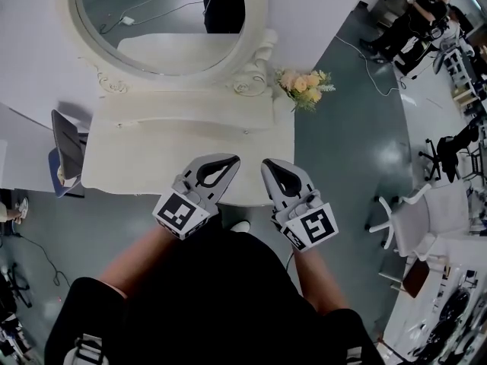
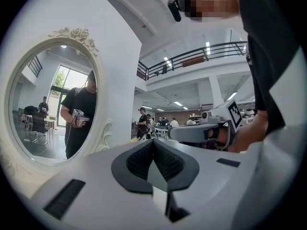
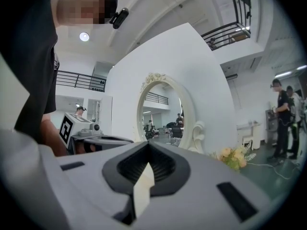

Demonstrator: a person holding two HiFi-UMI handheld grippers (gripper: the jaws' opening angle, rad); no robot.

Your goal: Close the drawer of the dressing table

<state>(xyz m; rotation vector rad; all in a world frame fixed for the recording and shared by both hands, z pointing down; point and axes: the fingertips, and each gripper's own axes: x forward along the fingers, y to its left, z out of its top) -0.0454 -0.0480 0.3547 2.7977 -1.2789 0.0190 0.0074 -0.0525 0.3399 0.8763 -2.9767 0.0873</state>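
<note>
No open drawer stands out from the near edge of the bench [image 1: 183, 150] in the head view, and I cannot pick out the drawer's front at all, so my reading is that it already sits pushed in under the top and the closing step is done or very nearly so. If that is right, the next move asks for little: a look at the front edge to confirm it is flush, and one more level push with closed tips if any gap is left. The left tool [image 1: 230, 160] has its jaws pressed together with nothing between them, and the right tool [image 1: 268, 164] is likewise fully closed and empty. Both are held side by side just in front of the person's body, over the bench's near edge without touching it, pointing level toward the oval mirror [image 1: 163, 14], tips angled slightly toward each other. The bare forearms are tucked in close, elbows bent. A bunch of flowers [image 1: 304, 82] stands at the bench's far right corner, well apart from both tools
</note>
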